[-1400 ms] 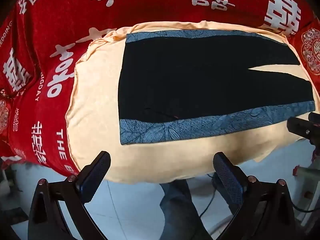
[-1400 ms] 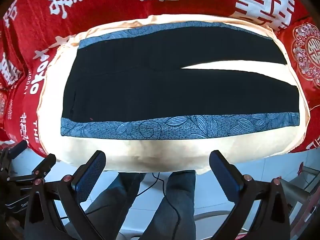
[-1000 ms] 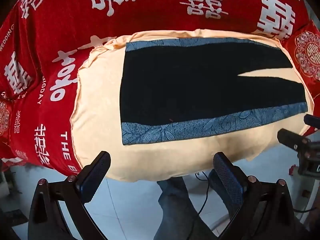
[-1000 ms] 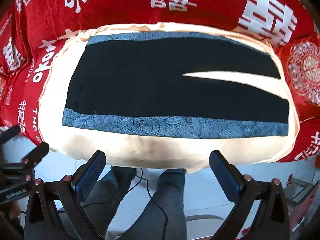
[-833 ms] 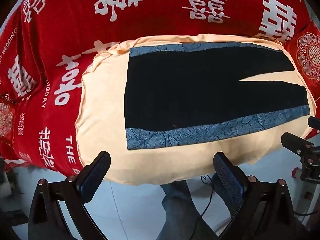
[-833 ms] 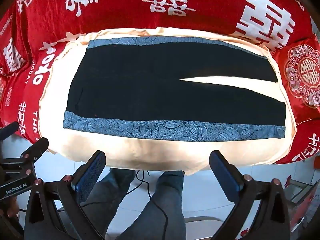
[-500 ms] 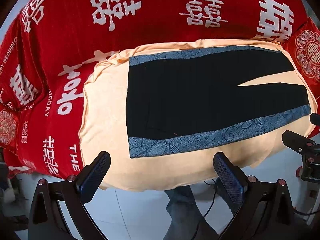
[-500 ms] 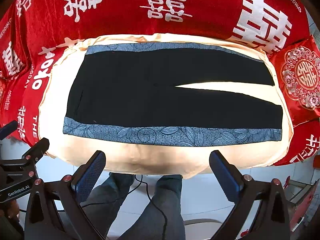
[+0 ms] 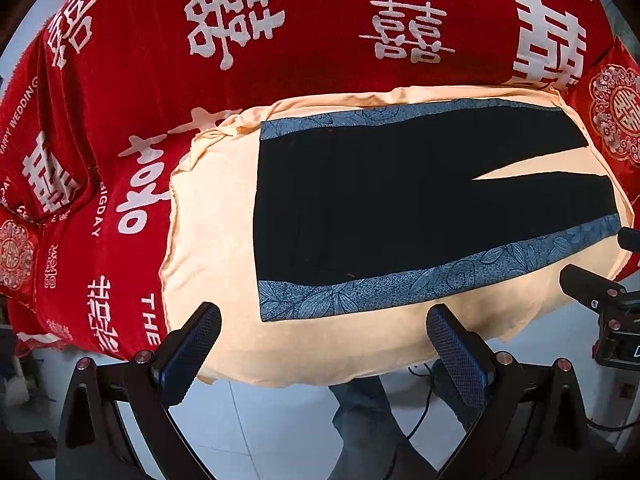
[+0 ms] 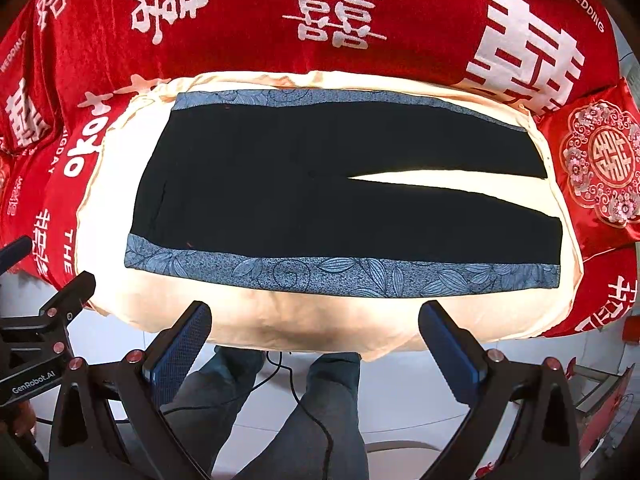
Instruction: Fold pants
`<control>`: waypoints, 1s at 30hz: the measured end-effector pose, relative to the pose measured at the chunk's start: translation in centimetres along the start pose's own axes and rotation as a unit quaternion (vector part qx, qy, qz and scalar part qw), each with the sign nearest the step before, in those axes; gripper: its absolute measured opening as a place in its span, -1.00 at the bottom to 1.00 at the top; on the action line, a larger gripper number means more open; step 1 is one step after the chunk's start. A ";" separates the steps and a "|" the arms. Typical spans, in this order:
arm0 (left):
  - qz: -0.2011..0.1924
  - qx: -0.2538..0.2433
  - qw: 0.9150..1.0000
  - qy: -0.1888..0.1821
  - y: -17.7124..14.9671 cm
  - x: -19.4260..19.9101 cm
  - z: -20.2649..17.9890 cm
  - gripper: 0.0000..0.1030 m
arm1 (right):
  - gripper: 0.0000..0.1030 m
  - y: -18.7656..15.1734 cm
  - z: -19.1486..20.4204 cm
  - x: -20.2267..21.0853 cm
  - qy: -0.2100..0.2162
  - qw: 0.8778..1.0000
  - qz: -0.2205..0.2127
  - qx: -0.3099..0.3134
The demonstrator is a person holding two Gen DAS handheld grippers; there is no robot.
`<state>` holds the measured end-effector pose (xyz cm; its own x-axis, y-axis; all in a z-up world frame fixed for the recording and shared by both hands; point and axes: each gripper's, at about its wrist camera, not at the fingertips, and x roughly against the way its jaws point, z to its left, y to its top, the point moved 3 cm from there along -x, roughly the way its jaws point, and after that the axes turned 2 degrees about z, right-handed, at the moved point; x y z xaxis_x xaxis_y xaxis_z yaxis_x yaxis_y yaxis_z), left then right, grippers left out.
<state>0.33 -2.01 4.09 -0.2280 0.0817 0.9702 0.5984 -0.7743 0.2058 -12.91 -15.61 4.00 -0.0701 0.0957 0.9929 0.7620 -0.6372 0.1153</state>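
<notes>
We saw the black pants with grey-blue leaf-patterned side stripes [image 9: 400, 200] [image 10: 320, 196] lying flat and spread out on a cream-coloured cloth [image 9: 212, 240] [image 10: 320, 316], waistband toward the left and the two legs running to the right with a narrow wedge of cream showing between them. The cream cloth lay over a red velvet blanket printed with white Chinese wedding characters [image 9: 280, 40] [image 10: 240, 20], and a red embroidered cushion [image 10: 600, 160] sat just beside the leg ends.

Our left tool [image 9: 324, 344] hovered off the near edge of the cream cloth, its two fingers spread wide and gripping nothing, near the waistband end of the near stripe. Our right tool [image 10: 316, 340] hung likewise beyond the near edge, its fingers wide apart and empty, facing the middle of the pants. Neither tool touched the fabric. Below both, we could see legs in dark jeans [image 10: 320, 408] standing on a pale tiled floor [image 9: 260, 432].
</notes>
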 end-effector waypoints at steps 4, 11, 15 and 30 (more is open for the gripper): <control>-0.001 0.000 1.000 0.001 -0.1 0.0 0.0 1.00 | 1.00 0.0 0.0 0.0 -0.001 1.000 0.000 -0.001; -0.004 0.002 1.000 0.004 0.0 0.1 0.2 1.00 | 1.00 -0.1 -0.1 -0.1 0.000 1.000 0.003 0.002; -0.004 0.005 1.000 0.007 0.0 0.1 0.3 1.00 | 1.00 -0.1 -0.1 -0.2 0.001 1.000 0.004 0.001; -0.005 0.007 1.000 0.008 -0.1 0.2 0.3 1.00 | 1.00 -0.3 0.0 -0.4 0.004 1.000 0.009 -0.004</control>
<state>0.49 -1.72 4.33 -0.2465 0.0801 0.9658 0.6060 -0.7650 0.2181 -13.09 -15.52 3.54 -0.0622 0.0780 0.9950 0.7575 -0.6454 0.0980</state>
